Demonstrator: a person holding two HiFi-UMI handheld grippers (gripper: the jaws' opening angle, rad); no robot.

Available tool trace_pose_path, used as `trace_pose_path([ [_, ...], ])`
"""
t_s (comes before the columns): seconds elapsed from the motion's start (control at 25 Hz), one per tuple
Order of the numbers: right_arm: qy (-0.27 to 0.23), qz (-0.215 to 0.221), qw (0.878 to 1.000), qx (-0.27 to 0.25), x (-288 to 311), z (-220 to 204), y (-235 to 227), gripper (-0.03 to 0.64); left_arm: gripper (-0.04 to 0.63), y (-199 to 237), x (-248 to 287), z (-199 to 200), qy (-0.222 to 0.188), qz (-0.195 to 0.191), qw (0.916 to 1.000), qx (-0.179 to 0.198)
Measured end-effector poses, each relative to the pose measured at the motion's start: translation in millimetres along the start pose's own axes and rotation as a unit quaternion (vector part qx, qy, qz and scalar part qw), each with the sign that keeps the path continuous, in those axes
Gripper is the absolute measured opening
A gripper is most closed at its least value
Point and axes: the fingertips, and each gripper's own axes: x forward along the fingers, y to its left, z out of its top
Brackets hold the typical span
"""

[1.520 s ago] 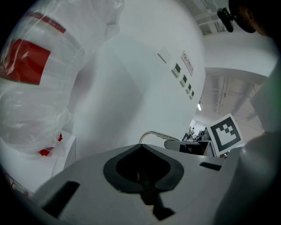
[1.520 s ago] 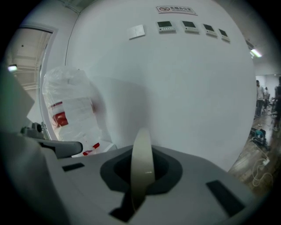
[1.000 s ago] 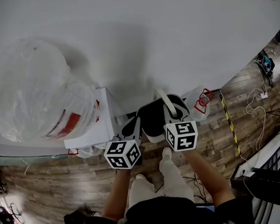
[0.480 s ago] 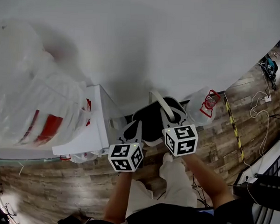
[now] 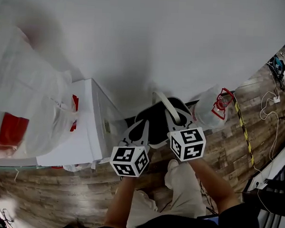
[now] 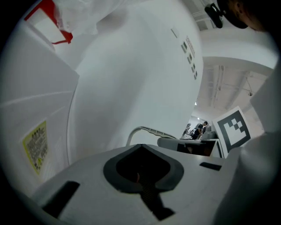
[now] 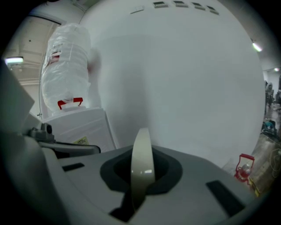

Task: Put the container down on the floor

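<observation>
A black container (image 5: 154, 122) with a pale strap handle (image 5: 166, 104) hangs between my two grippers, above the wooden floor (image 5: 57, 192). My right gripper (image 5: 176, 116) is shut on the handle (image 7: 142, 154), which stands up out of its closed jaws (image 7: 140, 178). My left gripper (image 5: 134, 129) lies against the container's left rim. Its jaws (image 6: 142, 176) look closed, and what they pinch is hidden. From the left gripper view the handle (image 6: 145, 129) arches over to the right gripper's marker cube (image 6: 232, 129).
A white box (image 5: 89, 127) stands close on the left, with a clear bag with red print (image 5: 23, 114) on it. A curved white wall (image 5: 160, 40) fills the back. A clear bag (image 5: 214, 108), striped tape (image 5: 244, 131) and cables (image 5: 272, 101) lie right.
Both grippers and the container have sunk lower. The white box and the bag have grown larger and slid left in the head view.
</observation>
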Motion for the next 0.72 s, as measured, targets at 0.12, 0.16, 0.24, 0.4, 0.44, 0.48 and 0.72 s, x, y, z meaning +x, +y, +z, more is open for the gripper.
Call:
trace_pose_path([
  [0.12,-0.007,-0.005,1.000,-0.004,12,-19,-4,0.029,0.012,7,7,-23,0.007,-0.011,0.9999,0.006],
  [0.16,-0.008,-0.006,1.000,-0.005,16,-26,-5,0.029,0.012,13,8,-31,0.007,-0.008,0.9999,0.004],
  [0.24,-0.008,-0.008,1.000,-0.007,23,-41,-6,0.029,0.012,24,10,-45,0.008,-0.001,1.0000,-0.001],
  [0.4,-0.010,-0.011,1.000,-0.010,39,-68,-11,0.029,0.012,37,20,-68,0.006,0.000,1.0000,0.006],
  [0.44,-0.011,-0.011,1.000,-0.010,43,-74,-12,0.029,0.012,40,22,-73,0.005,0.001,0.9999,0.011],
  [0.48,-0.013,-0.012,1.000,-0.009,47,-81,-13,0.029,0.012,44,23,-79,0.005,0.002,0.9999,0.014],
  [0.72,-0.027,-0.021,0.999,-0.017,63,-112,-19,0.029,0.012,60,34,-107,-0.001,-0.006,0.9997,0.024],
])
